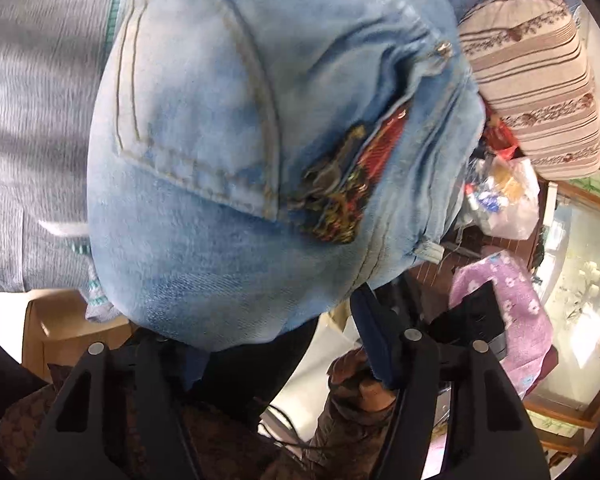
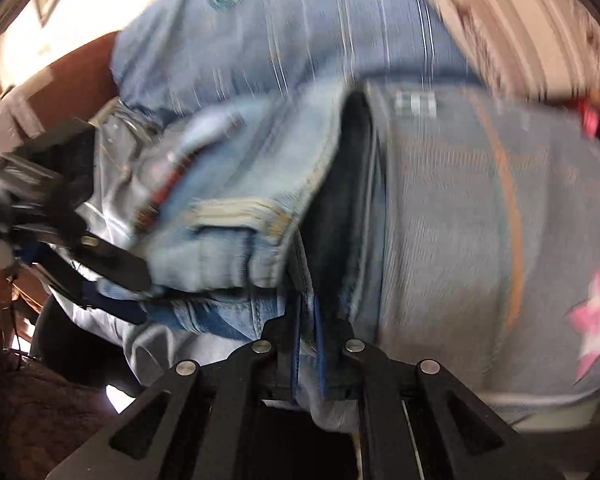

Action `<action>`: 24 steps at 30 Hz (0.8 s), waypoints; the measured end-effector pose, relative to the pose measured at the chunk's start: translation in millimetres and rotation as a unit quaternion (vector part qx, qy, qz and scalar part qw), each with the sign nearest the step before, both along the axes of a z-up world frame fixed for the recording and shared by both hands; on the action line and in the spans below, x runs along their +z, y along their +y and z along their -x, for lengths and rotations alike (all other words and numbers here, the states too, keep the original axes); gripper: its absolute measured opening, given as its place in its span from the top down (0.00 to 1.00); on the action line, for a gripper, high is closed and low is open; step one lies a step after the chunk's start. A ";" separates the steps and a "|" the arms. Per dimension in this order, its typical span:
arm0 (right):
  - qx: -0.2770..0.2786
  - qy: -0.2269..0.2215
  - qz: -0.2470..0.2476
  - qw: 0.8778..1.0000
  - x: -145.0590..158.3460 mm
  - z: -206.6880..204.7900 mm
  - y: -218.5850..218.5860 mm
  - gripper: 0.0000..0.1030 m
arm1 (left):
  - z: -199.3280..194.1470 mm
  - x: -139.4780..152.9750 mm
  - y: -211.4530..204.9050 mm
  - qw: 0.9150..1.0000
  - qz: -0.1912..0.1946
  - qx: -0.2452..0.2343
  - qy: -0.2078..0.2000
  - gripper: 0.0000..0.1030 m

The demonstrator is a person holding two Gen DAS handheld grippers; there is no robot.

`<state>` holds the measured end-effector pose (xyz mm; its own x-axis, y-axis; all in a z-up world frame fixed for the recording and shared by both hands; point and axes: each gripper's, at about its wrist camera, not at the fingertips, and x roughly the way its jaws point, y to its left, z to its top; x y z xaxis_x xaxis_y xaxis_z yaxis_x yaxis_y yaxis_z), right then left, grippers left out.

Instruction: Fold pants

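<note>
The faded light-blue denim pants (image 1: 228,152) lie bunched on the grey striped bed cover (image 1: 28,140), filling the view from 9 to 2 o'clock. The right tool (image 2: 306,344) is clamped on a thick denim edge; the left tool (image 1: 284,360) stands open just below the cloth. Denim looks heavy, soft, not slippery; I judge the waistband the best place to grip.

No text, brand or number can be read in either view. The jeans (image 1: 228,128) carry a patterned patch (image 1: 340,196), but it shows no letters that I can make out.
</note>
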<state>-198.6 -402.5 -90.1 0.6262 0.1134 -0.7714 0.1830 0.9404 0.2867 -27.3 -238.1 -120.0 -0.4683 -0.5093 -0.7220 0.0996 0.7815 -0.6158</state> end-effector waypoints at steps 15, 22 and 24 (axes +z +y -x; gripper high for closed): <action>-0.092 -0.105 -0.219 0.966 15.9 5.1 -50.8 0.37 | -23.0 41.6 35.8 0.996 0.063 -0.003 -0.070 0.28; -0.055 -0.131 -0.171 0.975 35.8 -1.1 -30.5 0.89 | -27.1 25.6 24.3 0.996 0.052 -0.009 -0.068 0.31; -0.066 -0.134 -0.161 0.976 41.3 10.7 -35.4 0.89 | -26.9 18.2 19.4 0.997 0.031 -0.014 -0.073 0.31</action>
<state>-209.3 -438.0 -48.7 0.8261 0.2282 -0.5153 0.1739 0.7665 0.6183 -0.5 -218.8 -101.8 -0.3760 -0.5435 -0.7505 0.2134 0.7374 -0.6409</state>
